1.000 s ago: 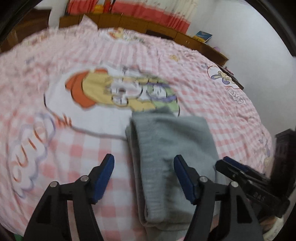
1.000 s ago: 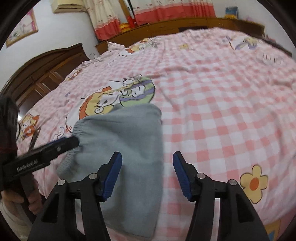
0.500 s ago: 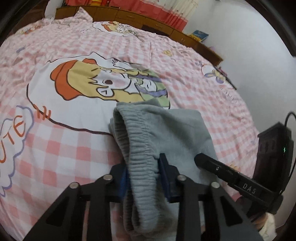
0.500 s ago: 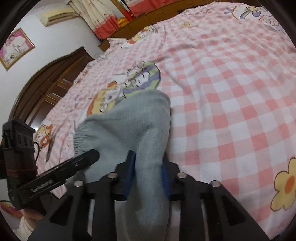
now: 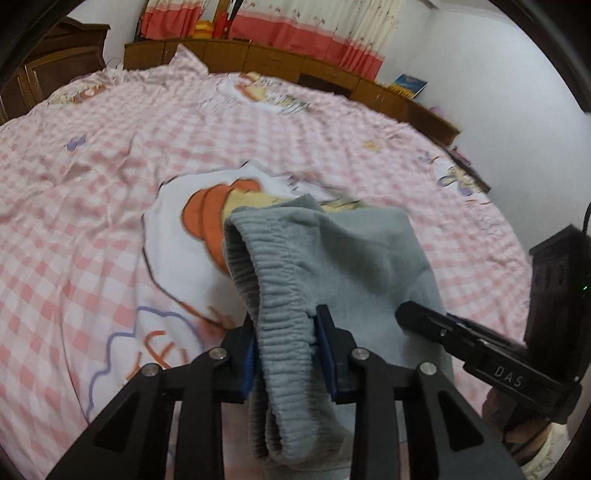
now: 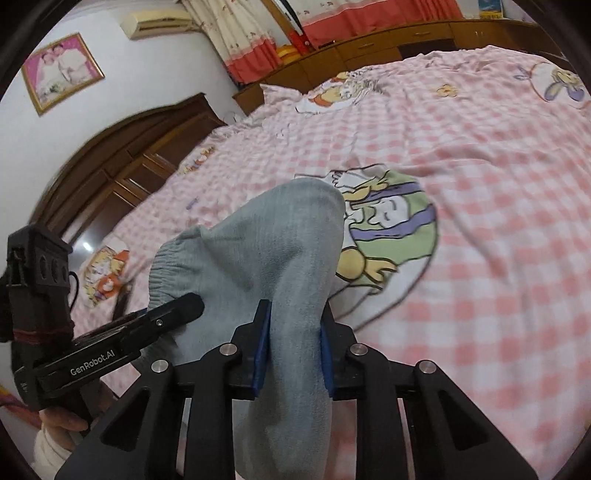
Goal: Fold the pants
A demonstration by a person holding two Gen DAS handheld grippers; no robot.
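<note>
The pants (image 5: 332,258) are grey, folded into a thick bundle, and held above the bed (image 5: 92,221) between both grippers.

Left gripper (image 5: 287,347): its blue-padded fingers (image 5: 246,358) pinch the ribbed elastic waistband edge of the pants. The fabric fills the gap between the pads, and the waistband loops forward and hangs below the fingers.

Right gripper (image 6: 293,347): its fingers (image 6: 261,343) pinch the smooth, plain edge of the same bundle. Cloth bulges above and droops below the pads.

In the left wrist view, the right gripper (image 5: 480,354) shows at the right edge, just beside the pants, with a hand (image 5: 517,428) on its handle. In the right wrist view, the left gripper (image 6: 110,347) shows at the lower left, touching the waistband side.

The bed carries a pink-and-white checked sheet with a cartoon print (image 6: 388,214), partly covered by the pants. A wooden headboard (image 5: 277,59) and curtains (image 5: 314,26) stand behind the bed.
</note>
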